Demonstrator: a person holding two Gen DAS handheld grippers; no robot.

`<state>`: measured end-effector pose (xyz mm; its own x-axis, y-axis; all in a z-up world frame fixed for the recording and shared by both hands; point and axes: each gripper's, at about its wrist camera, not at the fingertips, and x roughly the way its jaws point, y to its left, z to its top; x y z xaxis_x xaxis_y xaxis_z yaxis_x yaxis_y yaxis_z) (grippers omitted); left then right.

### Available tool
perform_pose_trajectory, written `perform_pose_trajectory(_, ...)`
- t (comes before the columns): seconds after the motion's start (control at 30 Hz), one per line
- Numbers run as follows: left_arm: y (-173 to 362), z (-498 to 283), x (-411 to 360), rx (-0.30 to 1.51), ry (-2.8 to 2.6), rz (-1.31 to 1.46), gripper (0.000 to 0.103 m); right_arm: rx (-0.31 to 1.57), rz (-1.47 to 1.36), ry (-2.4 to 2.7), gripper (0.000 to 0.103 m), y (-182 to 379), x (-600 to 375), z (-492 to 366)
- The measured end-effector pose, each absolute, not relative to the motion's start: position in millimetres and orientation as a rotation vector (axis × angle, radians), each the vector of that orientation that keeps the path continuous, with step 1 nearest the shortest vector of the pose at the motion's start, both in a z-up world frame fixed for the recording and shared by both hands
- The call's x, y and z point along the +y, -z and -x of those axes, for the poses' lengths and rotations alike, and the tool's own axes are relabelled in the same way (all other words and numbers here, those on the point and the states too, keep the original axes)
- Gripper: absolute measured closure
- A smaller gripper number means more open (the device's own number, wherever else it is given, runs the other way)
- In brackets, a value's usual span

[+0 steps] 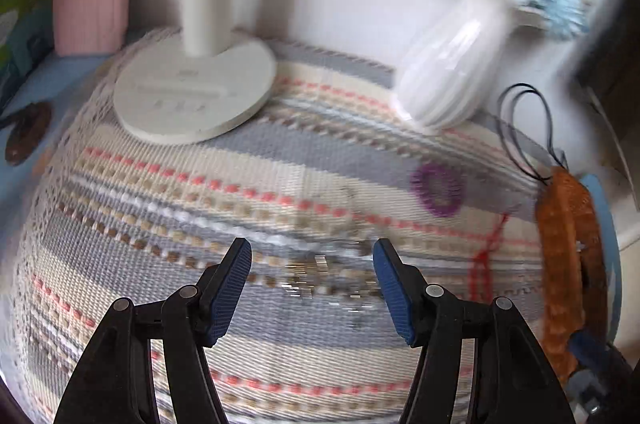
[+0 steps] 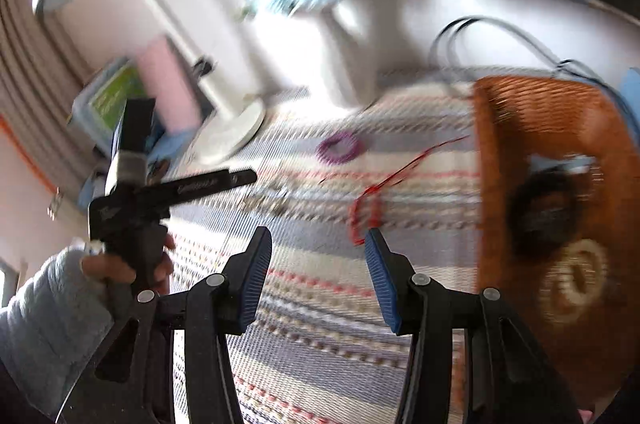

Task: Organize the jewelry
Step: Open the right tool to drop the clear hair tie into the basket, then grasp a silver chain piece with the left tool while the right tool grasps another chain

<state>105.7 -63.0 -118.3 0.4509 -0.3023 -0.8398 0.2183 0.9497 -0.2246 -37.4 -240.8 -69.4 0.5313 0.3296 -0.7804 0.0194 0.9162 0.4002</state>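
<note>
Mostly, blur smears the silver chain (image 1: 316, 272) beyond recognition.

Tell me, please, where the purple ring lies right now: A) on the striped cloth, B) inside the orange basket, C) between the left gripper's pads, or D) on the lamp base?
A: the purple ring lies flat on the striped cloth, apart from the orange basket, the lamp base and the open, empty left gripper.
</note>
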Motion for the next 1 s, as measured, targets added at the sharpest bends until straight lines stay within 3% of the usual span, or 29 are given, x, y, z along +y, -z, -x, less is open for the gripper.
perform_pose_trajectory(0.13, 130, -106, -65, 1.038, 0.366, 0.037, 0.039, 1.075, -0.362, -0.153, 0.052, 95, -231, 19)
perform_pose_trajectory(0.3, 142, -93, -80, 0.981, 0.383, -0.076, 0.066, 1.136, -0.329, -0.129, 0.052, 118, -225, 8)
perform_pose_trajectory(0.4, 143, -91, -77, 0.946, 0.376, -0.094, 0.089, 1.145, -0.323, -0.135, 0.052, 121, -221, 7)
perform_pose_trajectory(1.0, 131, -89, -22, 0.942, 0.394, 0.086, 0.091, 1.142, -0.224, -0.231, 0.052, 136, -184, -32)
